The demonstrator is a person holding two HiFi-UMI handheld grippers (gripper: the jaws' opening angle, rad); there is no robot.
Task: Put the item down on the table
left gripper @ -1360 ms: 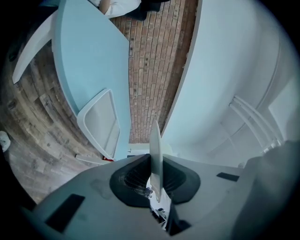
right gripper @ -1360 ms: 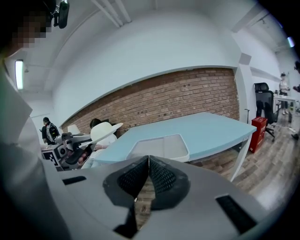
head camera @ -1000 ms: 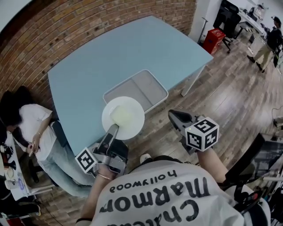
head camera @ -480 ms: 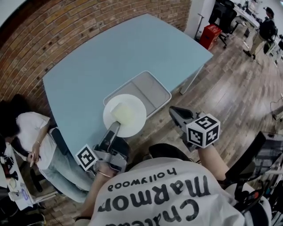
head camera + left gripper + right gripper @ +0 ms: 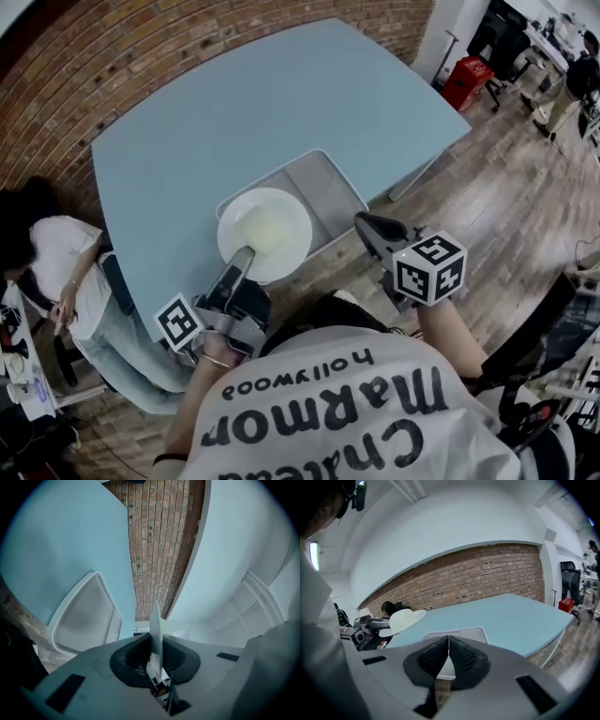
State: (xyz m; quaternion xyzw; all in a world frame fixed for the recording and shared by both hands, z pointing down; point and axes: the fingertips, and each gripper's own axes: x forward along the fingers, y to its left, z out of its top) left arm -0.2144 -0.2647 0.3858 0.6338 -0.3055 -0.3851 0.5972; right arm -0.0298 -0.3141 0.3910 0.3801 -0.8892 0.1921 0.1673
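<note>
Clamping the plate [image 5: 264,232] by its rim, the left gripper [image 5: 246,255] should lower it level onto bare table [image 5: 206,122], avoiding the tray [image 5: 317,184].

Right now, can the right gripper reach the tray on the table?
Probably yes. The right gripper hovers just off the table edge, jaws shut, nothing between it and the tray. The plate in the left gripper hangs over only the tray's left part.

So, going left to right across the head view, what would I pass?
Seated person → plate → right gripper → red box.
</note>
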